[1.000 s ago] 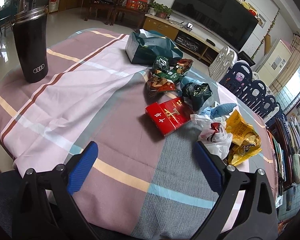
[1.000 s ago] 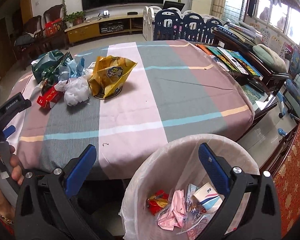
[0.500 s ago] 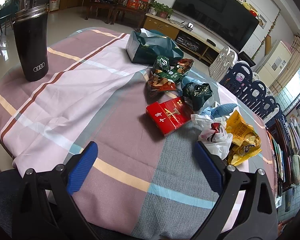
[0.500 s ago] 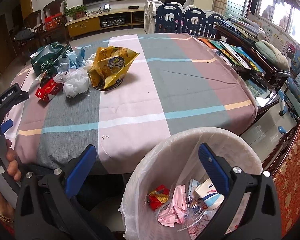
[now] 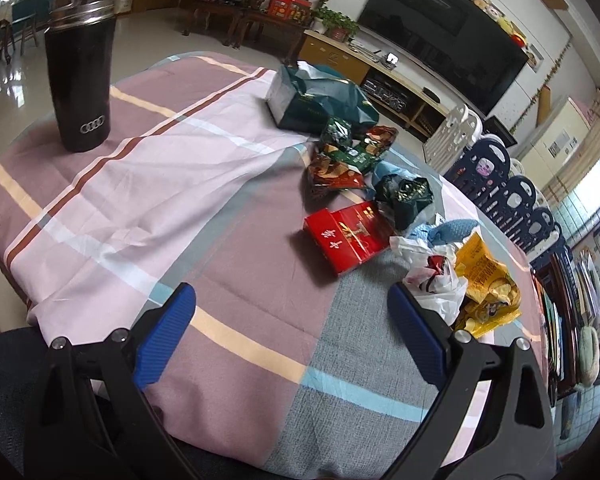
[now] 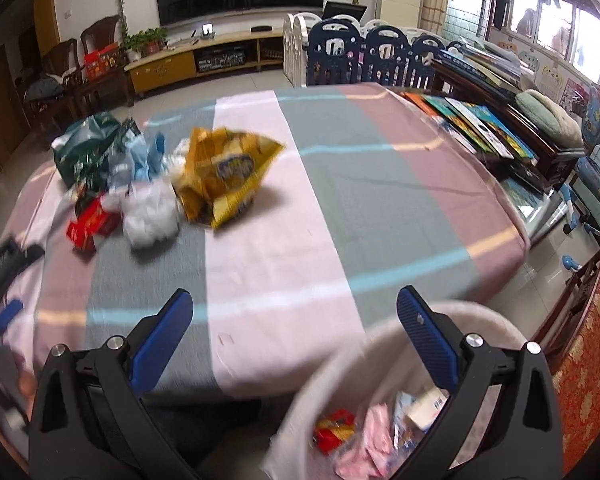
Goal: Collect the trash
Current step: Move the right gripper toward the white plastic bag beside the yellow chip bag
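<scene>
Trash lies in a cluster on the striped tablecloth: a red carton (image 5: 346,237) (image 6: 91,222), a white plastic bag (image 5: 436,280) (image 6: 150,216), a yellow snack bag (image 5: 486,280) (image 6: 228,174), dark green wrappers (image 5: 404,198) and a big green bag (image 5: 320,98) (image 6: 88,148). My left gripper (image 5: 290,308) hovers open over the near table edge, short of the carton. My right gripper (image 6: 294,312) is open and empty above the rim of the bag-lined bin (image 6: 340,364), which holds wrappers. The right wrist view is blurred.
A tall black tumbler (image 5: 80,76) stands at the table's far left corner. Books (image 6: 472,120) lie along a side shelf right of the table. A hand with the other gripper (image 6: 0,280) shows at the left edge. A patterned red chair (image 6: 588,360) is beside the bin.
My right gripper has swung up and toward the table, so the bin has dropped low in its view. The left gripper has barely moved.
</scene>
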Demonstrator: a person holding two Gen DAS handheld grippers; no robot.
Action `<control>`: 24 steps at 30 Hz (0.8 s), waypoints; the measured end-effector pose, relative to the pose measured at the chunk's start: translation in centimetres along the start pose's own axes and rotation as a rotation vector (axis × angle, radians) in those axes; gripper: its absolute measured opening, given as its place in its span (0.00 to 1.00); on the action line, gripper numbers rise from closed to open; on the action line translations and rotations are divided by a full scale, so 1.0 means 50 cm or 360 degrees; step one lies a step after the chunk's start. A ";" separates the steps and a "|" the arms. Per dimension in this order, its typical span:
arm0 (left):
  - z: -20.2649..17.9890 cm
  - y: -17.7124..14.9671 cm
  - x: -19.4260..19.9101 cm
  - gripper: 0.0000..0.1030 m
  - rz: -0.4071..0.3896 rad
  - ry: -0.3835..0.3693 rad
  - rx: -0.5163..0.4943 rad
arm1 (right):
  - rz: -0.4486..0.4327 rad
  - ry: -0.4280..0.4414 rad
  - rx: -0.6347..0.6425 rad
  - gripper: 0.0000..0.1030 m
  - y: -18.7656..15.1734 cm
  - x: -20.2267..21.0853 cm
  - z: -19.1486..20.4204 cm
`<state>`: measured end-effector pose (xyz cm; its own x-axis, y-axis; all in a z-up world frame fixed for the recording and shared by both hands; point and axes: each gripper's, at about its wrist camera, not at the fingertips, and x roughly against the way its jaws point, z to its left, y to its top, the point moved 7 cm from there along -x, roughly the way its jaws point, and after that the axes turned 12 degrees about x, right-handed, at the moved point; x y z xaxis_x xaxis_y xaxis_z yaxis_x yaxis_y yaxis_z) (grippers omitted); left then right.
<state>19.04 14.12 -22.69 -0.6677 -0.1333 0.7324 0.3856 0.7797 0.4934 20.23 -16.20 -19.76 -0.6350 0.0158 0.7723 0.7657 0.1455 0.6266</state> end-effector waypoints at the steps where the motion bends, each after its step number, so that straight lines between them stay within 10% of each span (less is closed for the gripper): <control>1: 0.007 0.003 0.002 0.93 -0.0007 0.0008 0.0029 | -0.0013 0.0011 -0.0001 0.97 0.020 -0.010 0.010; 8: 0.048 0.020 0.005 0.93 -0.0036 0.0061 0.0223 | -0.0041 0.0063 0.0102 0.97 0.128 -0.086 0.118; 24: 0.064 0.015 -0.025 0.93 0.0077 0.0107 0.0321 | 0.0042 0.0088 0.0065 0.97 0.127 -0.151 0.145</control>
<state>18.14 16.81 -24.72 -0.6048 -0.1281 0.7860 0.2764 0.8919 0.3580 29.14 -8.21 -22.35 -0.6074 -0.0341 0.7937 0.7764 0.1860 0.6022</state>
